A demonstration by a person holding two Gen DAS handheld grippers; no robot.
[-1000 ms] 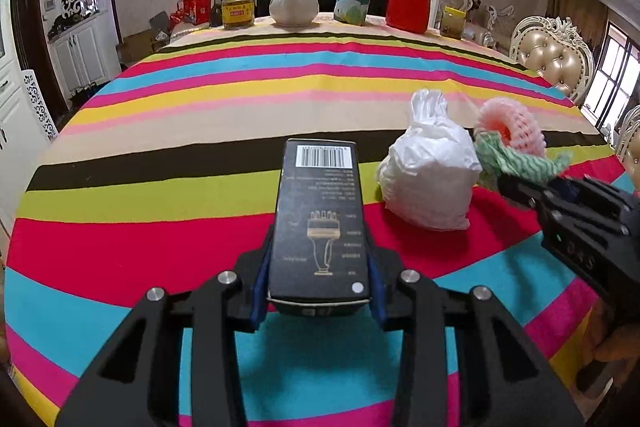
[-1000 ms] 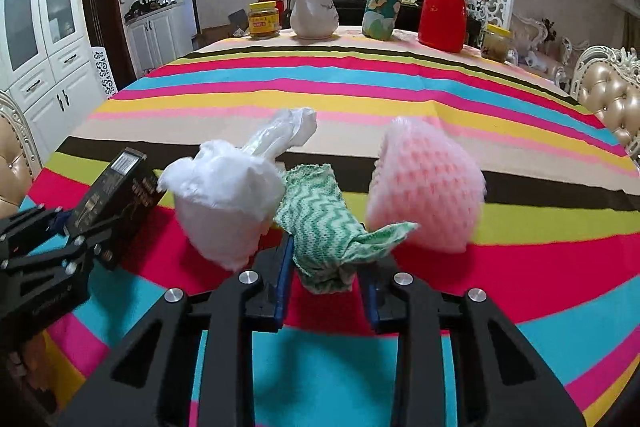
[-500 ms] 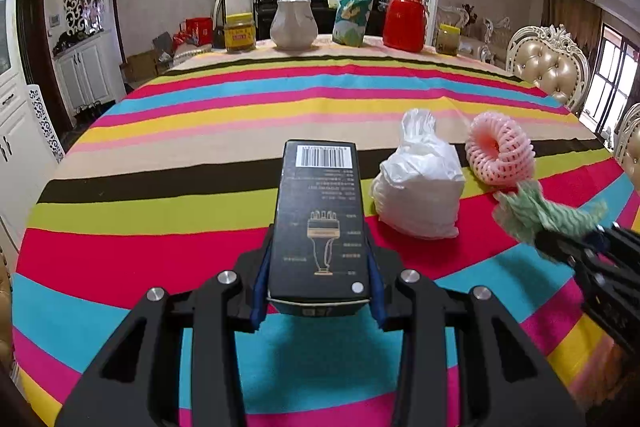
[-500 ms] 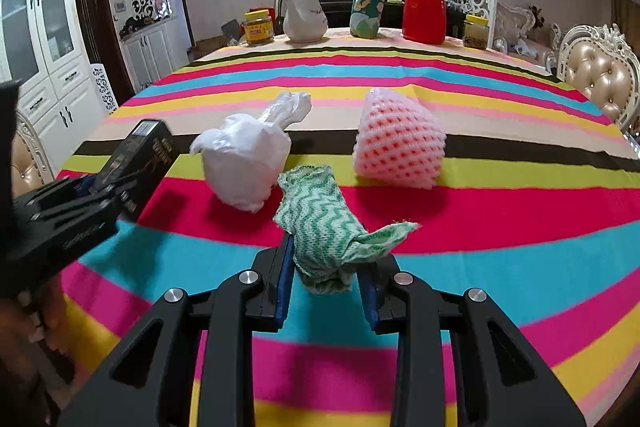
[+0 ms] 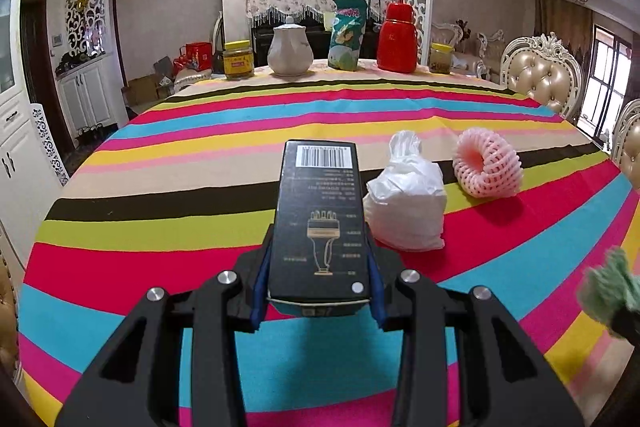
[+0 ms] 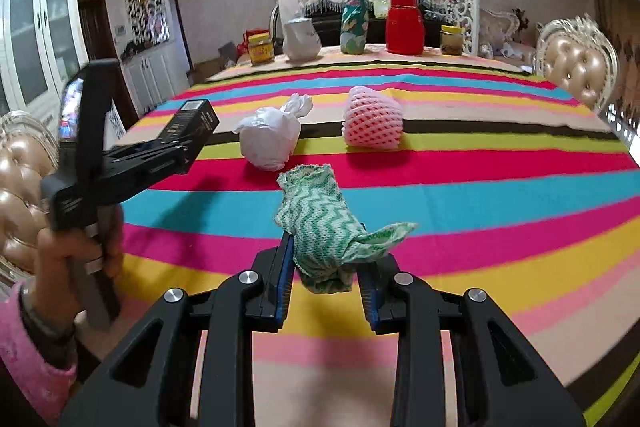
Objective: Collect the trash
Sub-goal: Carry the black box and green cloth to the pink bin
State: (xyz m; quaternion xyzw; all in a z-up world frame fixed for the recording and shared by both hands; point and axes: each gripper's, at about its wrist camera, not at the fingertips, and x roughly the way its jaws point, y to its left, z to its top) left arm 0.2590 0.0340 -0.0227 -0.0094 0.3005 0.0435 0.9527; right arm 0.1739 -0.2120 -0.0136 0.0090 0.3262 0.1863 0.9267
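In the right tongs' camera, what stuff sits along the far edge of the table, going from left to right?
Yellow-lidded jar → white teapot → green snack bag → red flask → small jar.

Plenty of open striped tablecloth (image 6: 480,195) up front, so both tools can slide around there. The only stuff in the middle is the tied white plastic bag (image 5: 406,205) and the pink foam fruit net (image 5: 486,167), sitting near each other with a gap between them. The far edge is crowded: yellow-lidded jar (image 5: 238,60), white ceramic jug (image 5: 290,47), green snack bag (image 5: 347,33), red thermos (image 5: 398,39), and another small jar (image 5: 441,57), all in a row. Padded cream chairs (image 5: 540,77) hem in the right side.
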